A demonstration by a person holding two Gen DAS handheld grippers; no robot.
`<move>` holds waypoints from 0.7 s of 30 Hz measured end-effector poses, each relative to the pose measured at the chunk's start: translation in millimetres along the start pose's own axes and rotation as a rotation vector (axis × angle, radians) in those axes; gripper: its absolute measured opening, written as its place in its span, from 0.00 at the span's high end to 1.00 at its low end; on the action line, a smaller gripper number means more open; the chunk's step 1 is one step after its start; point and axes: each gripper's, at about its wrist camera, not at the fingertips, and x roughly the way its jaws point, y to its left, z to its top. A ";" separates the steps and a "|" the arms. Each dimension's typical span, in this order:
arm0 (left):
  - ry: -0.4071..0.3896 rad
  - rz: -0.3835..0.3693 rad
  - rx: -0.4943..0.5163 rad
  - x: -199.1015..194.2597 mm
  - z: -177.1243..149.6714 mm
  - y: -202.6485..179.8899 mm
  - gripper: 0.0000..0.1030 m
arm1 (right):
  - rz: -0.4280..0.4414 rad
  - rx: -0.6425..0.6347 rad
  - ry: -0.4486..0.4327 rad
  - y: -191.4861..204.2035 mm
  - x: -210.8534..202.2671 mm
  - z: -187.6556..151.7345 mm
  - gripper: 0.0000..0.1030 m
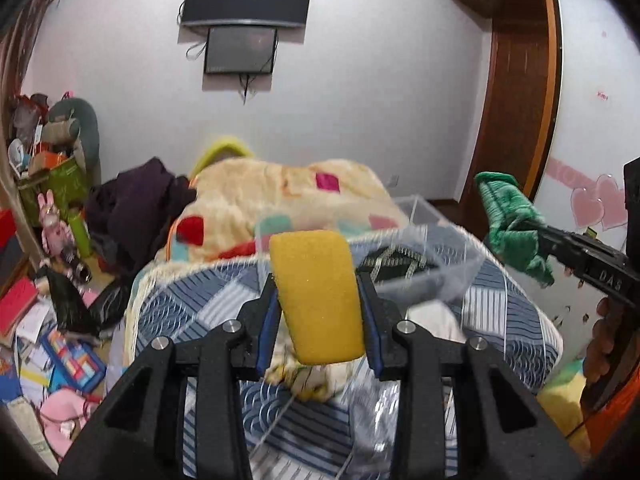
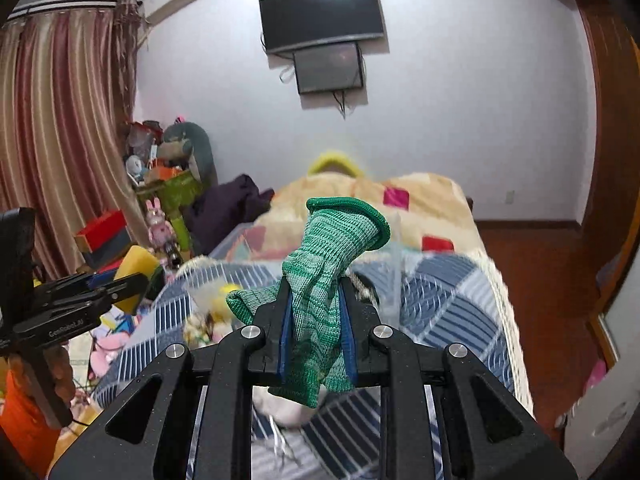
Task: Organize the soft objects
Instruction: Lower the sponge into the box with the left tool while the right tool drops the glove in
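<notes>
Left wrist view: your left gripper [image 1: 318, 292] is pinching a yellow sponge [image 1: 316, 296] between its blue pads [image 1: 267, 322], one on each flank. The sponge stands nearly upright, tilted slightly, its top edge well past the fingertips. It is held in the air above the bed [image 1: 516, 304], which has a blue-and-white patchwork cover.

Just beyond the sponge a clear plastic bin [image 1: 444, 248] sits on the bed; its rim is blurred. A cream blanket [image 1: 280, 196] with coloured squares is heaped behind it. Off to your right, your right gripper [image 1: 538, 236] shows side-on, holding a green knit glove [image 1: 512, 224] aloft, apart from the sponge.

Right wrist view: your right gripper [image 2: 314, 312] is clamped on the green knit glove [image 2: 324, 280] around its middle. The cuff points up and away; the finger end hangs below the pads and one part flops out to the left. The glove hangs over the bed [image 2: 448, 292], touching nothing else. Your left gripper [image 2: 120, 284] sits at the left edge with the yellow sponge [image 2: 134, 268] in it.

Farther out: a wall-mounted screen [image 2: 322, 14] on the far wall, a striped curtain [image 2: 60, 140] at left, and clutter on the floor [image 1: 52, 344] beside the bed.
</notes>
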 end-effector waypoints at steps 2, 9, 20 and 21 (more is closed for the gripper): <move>-0.030 0.008 0.012 5.0 8.4 -5.7 0.65 | 0.003 -0.001 -0.019 2.2 4.8 4.8 0.82; -0.030 -0.001 0.011 45.0 21.5 -14.5 0.65 | 0.011 0.013 0.000 6.2 36.0 8.8 0.82; 0.134 -0.044 0.003 119.1 11.1 -20.6 0.65 | 0.016 0.062 0.138 4.0 92.4 -4.9 0.82; 0.145 -0.042 0.002 123.8 9.8 -21.1 0.65 | 0.016 0.070 0.145 3.2 94.6 -5.3 0.82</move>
